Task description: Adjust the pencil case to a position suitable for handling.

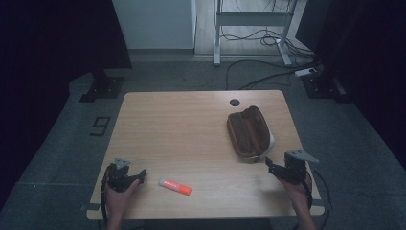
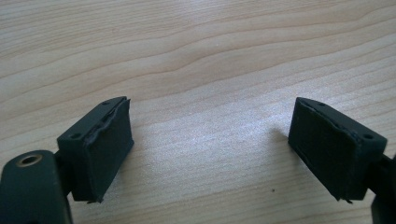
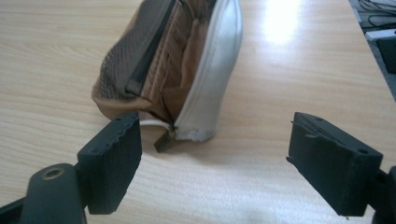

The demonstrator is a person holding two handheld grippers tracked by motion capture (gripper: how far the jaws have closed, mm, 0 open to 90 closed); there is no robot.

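Both jaws gape: the left hand-held gripper point(image 1: 139, 175) sits near the orange marker point(image 1: 174, 187), the right hand-held gripper point(image 1: 269, 165) just beside the open pencil case point(image 1: 249, 132).

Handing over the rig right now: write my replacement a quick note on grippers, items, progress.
Left gripper: open, empty, over bare table near the front left edge.
Right gripper: open, empty, just short of the pencil case's zipper end.
Pencil case: unzipped, lying open at the right.
Orange marker: loose on the table, just right of the left gripper.
Done: case is open. Left: nothing gripped yet; the marker likely goes into the case.
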